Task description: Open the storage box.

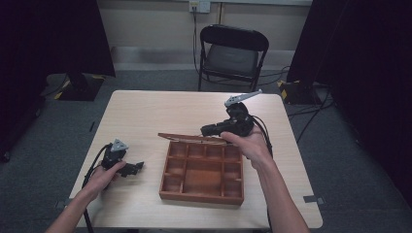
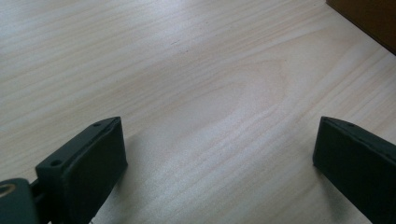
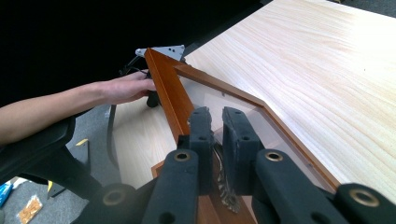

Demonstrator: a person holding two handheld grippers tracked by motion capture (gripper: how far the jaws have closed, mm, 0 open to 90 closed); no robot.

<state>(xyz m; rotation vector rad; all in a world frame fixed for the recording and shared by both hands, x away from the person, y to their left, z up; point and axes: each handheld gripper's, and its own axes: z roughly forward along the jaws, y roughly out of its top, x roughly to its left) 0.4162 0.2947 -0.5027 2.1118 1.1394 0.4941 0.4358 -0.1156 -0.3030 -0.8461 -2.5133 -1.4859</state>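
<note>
- A wooden box with open compartments is seen on the desk, right of centre.
- Its glazed lid is raised at the far edge, roughly level.
- The right claw is clamped on the lid's ornate metal clasp, at the lid's front frame.
- The left claw is rested on the desk left of the box, jaws held wide apart, nothing between them.
- A folding chair is noted beyond the desk.
</note>
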